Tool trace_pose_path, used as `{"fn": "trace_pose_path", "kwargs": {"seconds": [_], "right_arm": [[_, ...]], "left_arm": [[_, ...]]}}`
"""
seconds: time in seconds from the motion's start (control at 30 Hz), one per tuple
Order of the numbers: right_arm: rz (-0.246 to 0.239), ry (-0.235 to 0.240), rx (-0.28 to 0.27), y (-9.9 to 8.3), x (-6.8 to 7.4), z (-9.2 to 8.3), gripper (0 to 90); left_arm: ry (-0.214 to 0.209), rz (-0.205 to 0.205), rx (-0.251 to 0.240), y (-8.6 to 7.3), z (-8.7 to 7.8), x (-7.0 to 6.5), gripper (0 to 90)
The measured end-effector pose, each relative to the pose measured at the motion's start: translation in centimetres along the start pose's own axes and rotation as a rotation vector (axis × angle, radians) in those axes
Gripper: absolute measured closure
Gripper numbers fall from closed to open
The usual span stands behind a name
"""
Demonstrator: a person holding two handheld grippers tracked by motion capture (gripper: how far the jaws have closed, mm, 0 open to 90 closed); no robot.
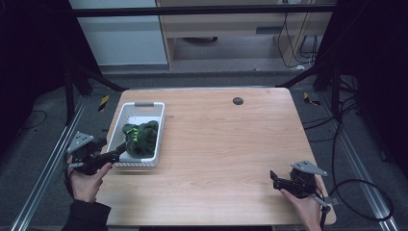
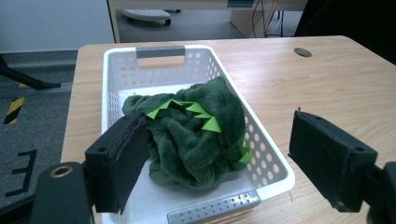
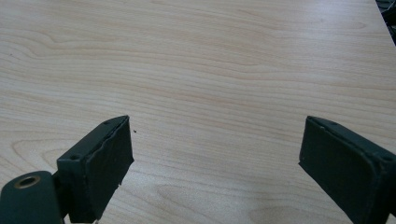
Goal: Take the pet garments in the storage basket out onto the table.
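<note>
The left gripper (image 1: pixel 118 155) points at the near end of the white perforated basket (image 1: pixel 159 126), jaws spread wide and empty. A dark green plush toy (image 2: pixel 196 135) lies inside the basket. Well right of the basket, the right gripper (image 3: pixel 215 163) hovers low over the table (image 1: pixel 231 144), jaws wide, empty.

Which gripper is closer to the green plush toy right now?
Left. The left gripper is open at the near end of the white basket holding the green plush toy; the right gripper hovers far across the table.
</note>
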State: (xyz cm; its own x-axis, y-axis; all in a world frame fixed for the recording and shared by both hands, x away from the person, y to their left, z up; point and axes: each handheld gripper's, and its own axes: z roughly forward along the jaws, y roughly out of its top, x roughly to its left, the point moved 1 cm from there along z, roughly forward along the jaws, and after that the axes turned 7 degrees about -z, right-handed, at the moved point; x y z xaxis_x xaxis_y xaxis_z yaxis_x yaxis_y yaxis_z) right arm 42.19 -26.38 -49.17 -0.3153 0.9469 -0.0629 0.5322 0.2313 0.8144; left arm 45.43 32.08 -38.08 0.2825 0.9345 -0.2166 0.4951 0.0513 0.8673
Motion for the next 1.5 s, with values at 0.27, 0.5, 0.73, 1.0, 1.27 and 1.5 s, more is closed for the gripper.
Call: {"fn": "trace_pose_path", "kwargs": {"seconds": [0.27,0.5,0.73,1.0,1.27,1.5], "right_arm": [[-0.001,0.014,0.002,0.0,0.1,0.1,9.6],[0.001,0.016,0.001,0.1,0.0,0.1,9.6],[-0.006,0.014,0.002,0.1,0.0,0.2,9.5],[-0.007,0.020,0.007,0.1,0.0,0.3,9.4],[-0.006,0.023,0.007,0.1,0.0,0.3,8.9],[-0.008,0.022,0.011,0.1,0.0,0.4,8.8]], "left_arm": [[0.010,0.023,0.025,0.6,1.3,-0.5,19.1],[0.025,0.031,0.045,1.2,2.3,-0.7,18.7],[0.036,0.031,0.057,1.8,3.3,-0.7,19.0],[0.048,0.043,0.091,1.9,4.7,-0.7,19.2],[0.057,0.049,0.101,2.5,5.6,-1.0,19.1],[0.063,0.051,0.115,3.0,6.3,-1.2,19.1]]}}
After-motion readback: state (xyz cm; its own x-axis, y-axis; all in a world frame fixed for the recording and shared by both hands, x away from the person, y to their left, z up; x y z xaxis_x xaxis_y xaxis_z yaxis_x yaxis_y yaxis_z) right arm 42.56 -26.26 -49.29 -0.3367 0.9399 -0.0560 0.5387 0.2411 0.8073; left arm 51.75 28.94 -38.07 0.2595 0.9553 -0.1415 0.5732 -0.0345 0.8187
